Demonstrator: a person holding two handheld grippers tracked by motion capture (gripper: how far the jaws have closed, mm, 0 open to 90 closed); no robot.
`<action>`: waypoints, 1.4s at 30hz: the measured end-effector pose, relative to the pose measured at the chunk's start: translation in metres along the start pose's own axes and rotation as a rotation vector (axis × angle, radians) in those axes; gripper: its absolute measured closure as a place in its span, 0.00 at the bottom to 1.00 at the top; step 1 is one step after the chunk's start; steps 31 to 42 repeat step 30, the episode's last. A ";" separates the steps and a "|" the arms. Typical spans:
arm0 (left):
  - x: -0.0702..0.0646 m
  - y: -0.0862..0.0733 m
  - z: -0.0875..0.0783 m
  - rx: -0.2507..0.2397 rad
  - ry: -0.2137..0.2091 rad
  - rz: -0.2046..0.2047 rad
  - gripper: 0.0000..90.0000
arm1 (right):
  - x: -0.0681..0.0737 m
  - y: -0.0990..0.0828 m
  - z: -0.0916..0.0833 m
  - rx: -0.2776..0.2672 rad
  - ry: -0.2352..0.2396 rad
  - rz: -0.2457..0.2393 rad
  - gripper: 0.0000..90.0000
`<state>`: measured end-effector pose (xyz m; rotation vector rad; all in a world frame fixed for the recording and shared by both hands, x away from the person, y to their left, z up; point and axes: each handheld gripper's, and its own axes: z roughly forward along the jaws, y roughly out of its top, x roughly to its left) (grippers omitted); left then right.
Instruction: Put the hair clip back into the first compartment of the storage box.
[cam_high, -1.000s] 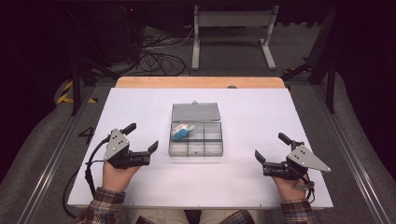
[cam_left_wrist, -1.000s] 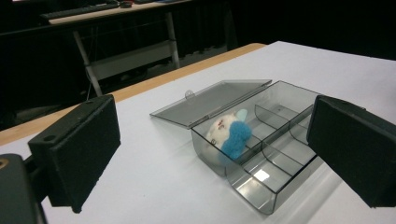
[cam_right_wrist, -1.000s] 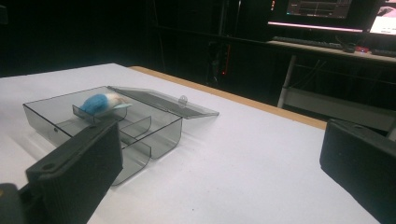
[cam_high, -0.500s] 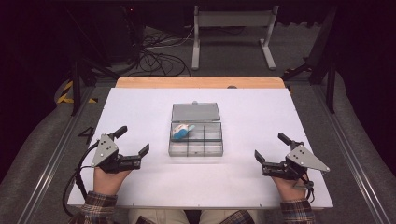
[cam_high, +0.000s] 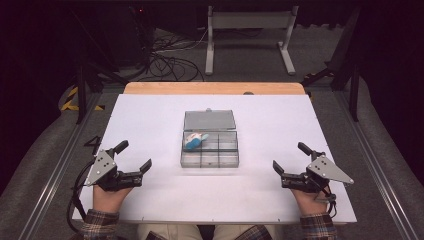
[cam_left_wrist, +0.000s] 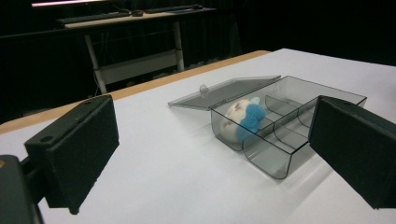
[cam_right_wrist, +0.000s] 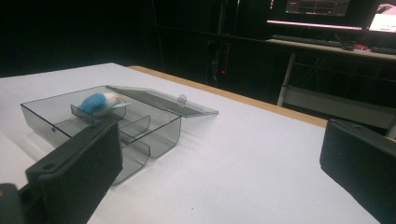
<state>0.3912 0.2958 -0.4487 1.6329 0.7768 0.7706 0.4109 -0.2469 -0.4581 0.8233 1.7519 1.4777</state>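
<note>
Both tools at the near edge of the table (cam_high: 150, 115), one to each side, well apart from the box.

Left tool (cam_high: 134, 156): jaws spread wide, nothing between them. From its own view the two black pads frame the box from the side.

Right tool (cam_high: 291, 157): jaws also wide, empty. Resting low, pointed inward toward the middle of the table.

The clear compartment box (cam_high: 210, 150) sits mid-table, between my hands but out of reach of either tool as they stand. Its lid (cam_high: 209, 120) is swung fully open and lies flat on the table on the far side, hinged to the box's back wall.

Inside: a small soft toy (cam_high: 195, 142), white with a blue part, in the far-left compartment as seen from above. It stands a little above the divider walls. The other compartments look empty, as far as the tinted plastic lets me tell.

Progress, as I judge it: the toy is already in the box and both tools are off it, so the placing appears done. What seems left is closing the lid. That needs one tool to reach the far side and tip the lid forward.
</note>
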 end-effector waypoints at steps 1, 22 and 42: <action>0.000 0.000 -0.001 0.002 0.000 0.002 0.03 | 0.000 0.000 0.000 0.001 0.000 0.000 0.00; 0.005 -0.011 -0.005 0.008 -0.023 -0.014 0.03 | -0.001 -0.001 0.004 0.019 0.022 0.007 0.00; 0.002 -0.012 -0.002 0.020 -0.048 -0.023 0.03 | -0.001 -0.002 0.004 0.022 0.020 0.012 0.00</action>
